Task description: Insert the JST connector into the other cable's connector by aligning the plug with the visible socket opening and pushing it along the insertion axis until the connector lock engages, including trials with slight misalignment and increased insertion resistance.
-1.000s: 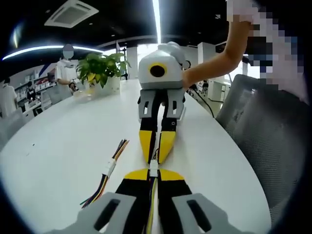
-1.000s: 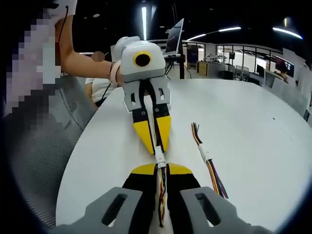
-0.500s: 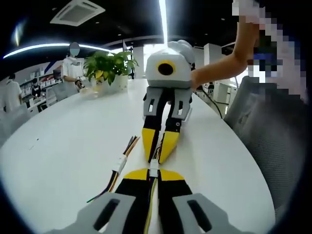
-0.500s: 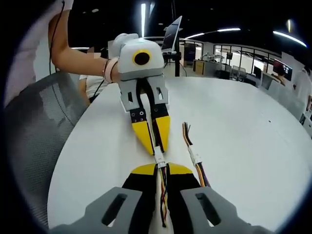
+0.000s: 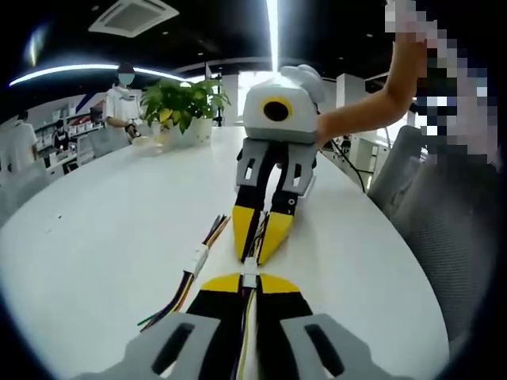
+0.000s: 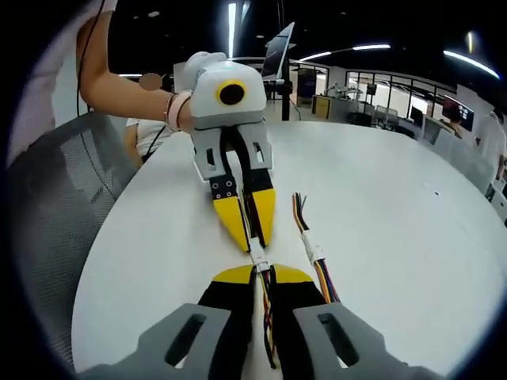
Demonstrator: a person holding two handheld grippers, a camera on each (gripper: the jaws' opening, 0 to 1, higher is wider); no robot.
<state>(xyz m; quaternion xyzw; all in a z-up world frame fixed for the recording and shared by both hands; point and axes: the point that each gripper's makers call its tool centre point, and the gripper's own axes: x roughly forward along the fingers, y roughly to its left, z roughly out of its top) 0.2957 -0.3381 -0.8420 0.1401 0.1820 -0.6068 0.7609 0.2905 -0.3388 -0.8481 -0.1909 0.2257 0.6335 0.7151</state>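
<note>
Two grippers meet tip to tip over a white table [image 5: 95,222]. In the left gripper view, my left gripper [image 5: 248,282] is shut on a cable with coloured wires that ends in a small white JST connector [image 5: 249,271]. Facing it, the right gripper [image 5: 258,252] has its yellow jaws shut on the other cable. In the right gripper view, my right gripper [image 6: 260,274] is shut on its wires, and the white connector [image 6: 257,256] sits between it and the left gripper [image 6: 252,237]. I cannot tell whether the two connector halves are locked together.
A spare multi-wire cable with a white connector [image 5: 195,260] [image 6: 314,253] lies on the table beside the grippers. A potted plant [image 5: 181,101] and a standing person [image 5: 124,101] are at the far end. Mesh chairs [image 5: 451,229] [image 6: 47,214] line the table edge.
Both views have shifted slightly with the hands. The grippers stay tip to tip with the connector between them, and the spare cable has not moved.
</note>
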